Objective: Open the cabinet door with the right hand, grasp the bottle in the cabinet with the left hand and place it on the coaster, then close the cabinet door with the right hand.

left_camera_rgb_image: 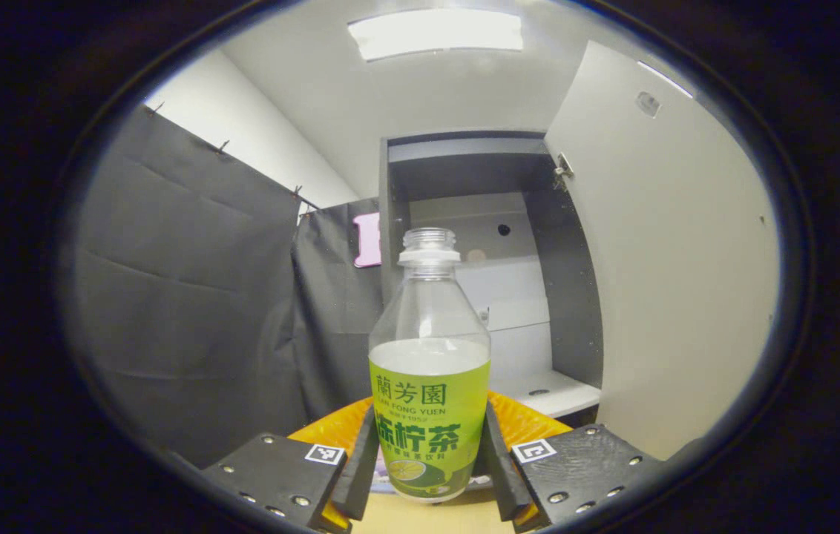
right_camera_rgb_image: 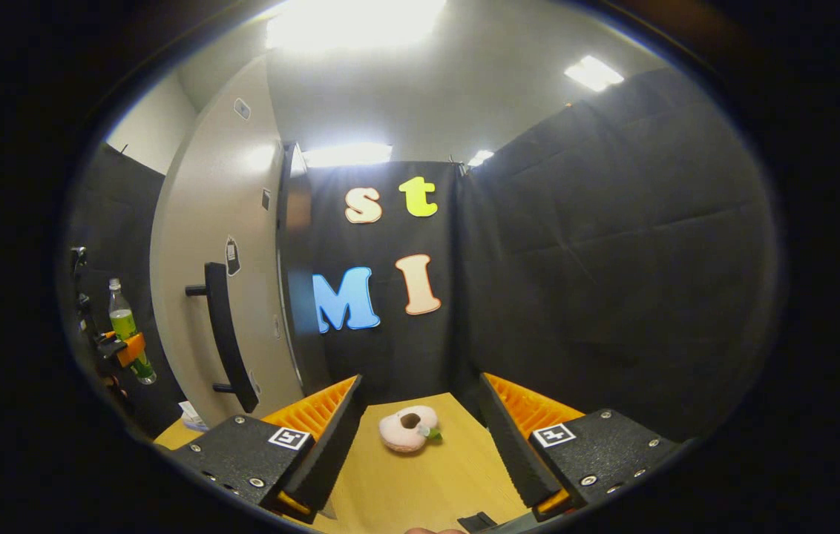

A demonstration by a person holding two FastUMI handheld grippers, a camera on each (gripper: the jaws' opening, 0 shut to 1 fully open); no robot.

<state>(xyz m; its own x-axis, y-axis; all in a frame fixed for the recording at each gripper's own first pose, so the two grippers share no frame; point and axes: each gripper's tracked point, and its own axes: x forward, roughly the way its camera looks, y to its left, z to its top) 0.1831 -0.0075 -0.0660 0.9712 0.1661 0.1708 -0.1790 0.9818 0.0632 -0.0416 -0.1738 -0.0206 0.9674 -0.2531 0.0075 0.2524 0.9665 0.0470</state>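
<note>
Between our left gripper [left_camera_rgb_image: 429, 463] fingers the bottle [left_camera_rgb_image: 429, 371] stands pinched upright — out of the cabinet [left_camera_rgb_image: 479, 282] ahead, coaster unseen — while our right gripper [right_camera_rgb_image: 420, 437], spread and empty, waits beside the open door [right_camera_rgb_image: 212, 297] to shut it.

Left gripper view faces the open cabinet [left_camera_rgb_image: 479, 282] closely; both views share its door [right_camera_rgb_image: 212, 297].

the left tool [left_camera_rgb_image: 429, 463] grips the bottle [left_camera_rgb_image: 430, 371] upright, one finger pressed to each side of its label. the bottle has no cap and is partly filled. ahead of the tool the cabinet [left_camera_rgb_image: 479, 282] stands open, its door [left_camera_rgb_image: 676, 259] swung out to the tool's right. the worktop [left_camera_rgb_image: 420, 519] lies just below the bottle.
</note>
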